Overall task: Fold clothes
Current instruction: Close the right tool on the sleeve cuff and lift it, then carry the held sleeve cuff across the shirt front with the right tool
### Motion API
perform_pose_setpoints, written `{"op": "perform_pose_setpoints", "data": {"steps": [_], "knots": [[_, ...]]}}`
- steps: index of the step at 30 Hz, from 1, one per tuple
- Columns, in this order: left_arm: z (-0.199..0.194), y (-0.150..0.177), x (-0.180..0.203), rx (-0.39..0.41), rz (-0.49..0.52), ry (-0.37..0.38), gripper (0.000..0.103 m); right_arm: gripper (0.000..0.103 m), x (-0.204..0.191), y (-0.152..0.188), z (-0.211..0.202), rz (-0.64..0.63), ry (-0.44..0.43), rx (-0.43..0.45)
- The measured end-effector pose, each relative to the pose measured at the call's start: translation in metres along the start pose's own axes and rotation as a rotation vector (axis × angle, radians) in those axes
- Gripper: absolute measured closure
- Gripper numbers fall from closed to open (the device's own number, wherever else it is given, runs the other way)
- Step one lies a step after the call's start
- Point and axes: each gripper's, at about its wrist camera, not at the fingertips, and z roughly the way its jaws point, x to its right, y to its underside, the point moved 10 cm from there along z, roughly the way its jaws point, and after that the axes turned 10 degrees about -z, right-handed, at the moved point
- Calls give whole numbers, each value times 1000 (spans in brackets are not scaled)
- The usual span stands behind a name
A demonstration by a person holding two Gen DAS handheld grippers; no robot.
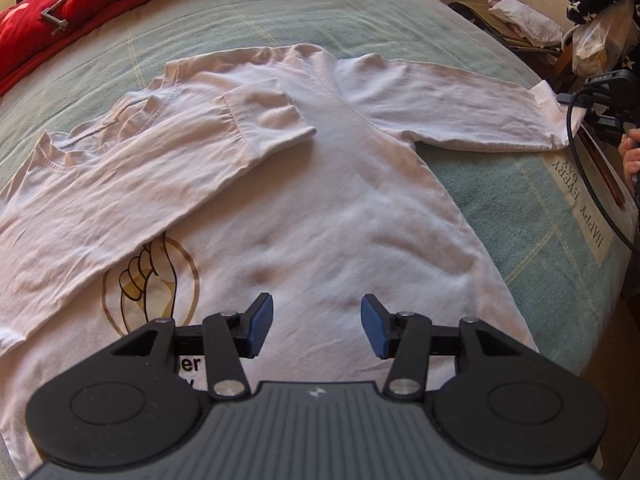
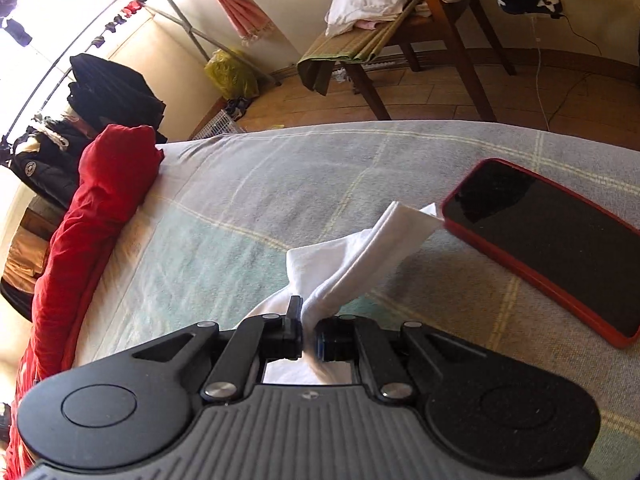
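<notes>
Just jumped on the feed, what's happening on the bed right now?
A white long-sleeved shirt lies spread on the bed, one sleeve already folded across its chest. The left tool is open above the shirt's body, holding nothing. The right tool is shut on the cuff of the other sleeve, next to a phone in a red case.

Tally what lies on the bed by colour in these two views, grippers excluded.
White: 1, the long-sleeved shirt, whose cuff the shut right gripper pinches.
Red: 2, the quilt and the red-cased phone.
Silver: 1, the small metal tool.
Total: 4
</notes>
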Motion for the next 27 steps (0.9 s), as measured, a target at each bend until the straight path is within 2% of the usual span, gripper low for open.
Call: {"op": "perform_pose_setpoints", "data": {"steps": [9,27], "knots": [[-20,12,-30,35,-49,-13,54,96,-71,9,-16,-59,-124,7],[-55,56,-103,68,-150,-79,54,96,-212,80,-12,-178,-319,-115]]}}
